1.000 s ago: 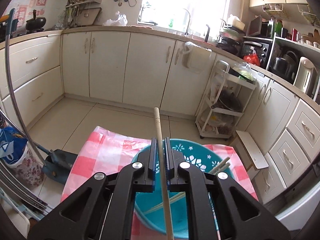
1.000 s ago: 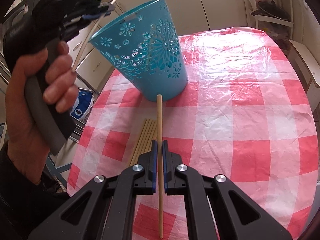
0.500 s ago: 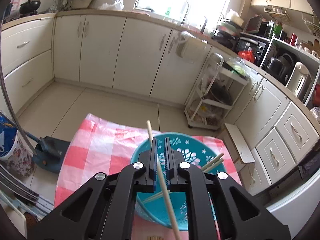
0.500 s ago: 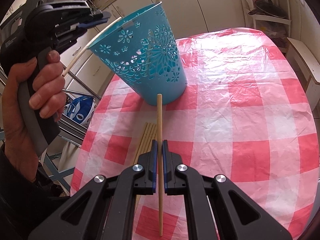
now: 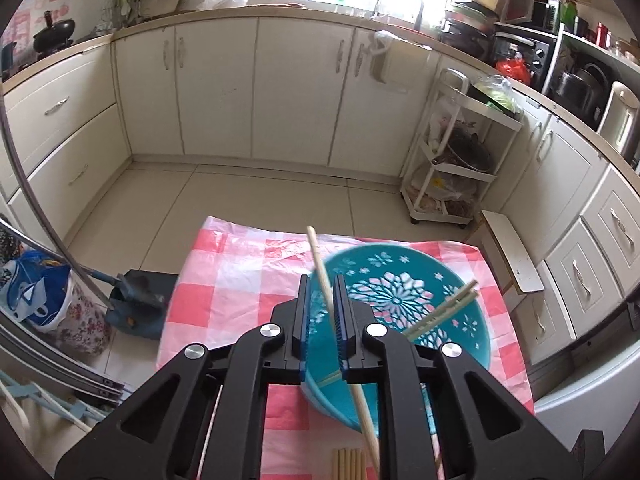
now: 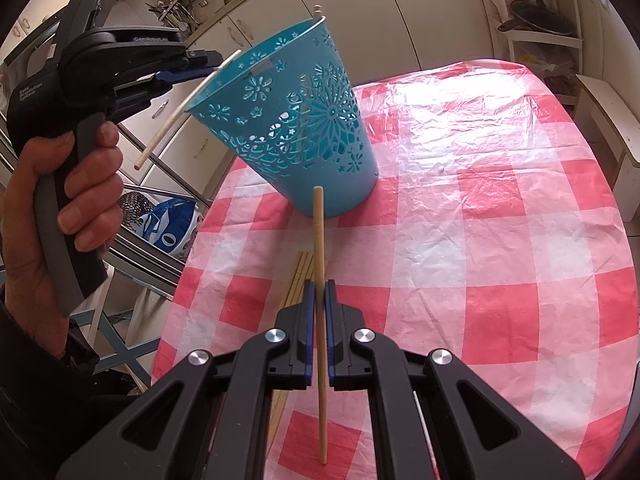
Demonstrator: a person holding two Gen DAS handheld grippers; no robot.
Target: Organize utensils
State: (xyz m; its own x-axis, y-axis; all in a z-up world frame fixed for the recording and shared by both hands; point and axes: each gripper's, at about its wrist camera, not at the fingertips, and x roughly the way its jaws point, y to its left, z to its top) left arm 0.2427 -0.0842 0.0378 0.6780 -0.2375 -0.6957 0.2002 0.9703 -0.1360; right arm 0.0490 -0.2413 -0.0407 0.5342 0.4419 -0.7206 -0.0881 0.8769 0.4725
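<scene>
Loosely between left tool pads, chopstick over basket.

The basket is glossy teal plastic with cut-out flower patterns. The chopsticks look like pale, matt wood. A shiny, crinkled plastic cloth in red and white checks covers the tabletop. The gripper bodies are matt black plastic with bright metal screws.

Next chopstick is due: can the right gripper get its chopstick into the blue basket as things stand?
Probably yes. The right gripper is shut on its chopstick, and the blue basket stands just ahead. But the left gripper hangs at the rim, its own chopstick loose between just-opened jaws.
</scene>
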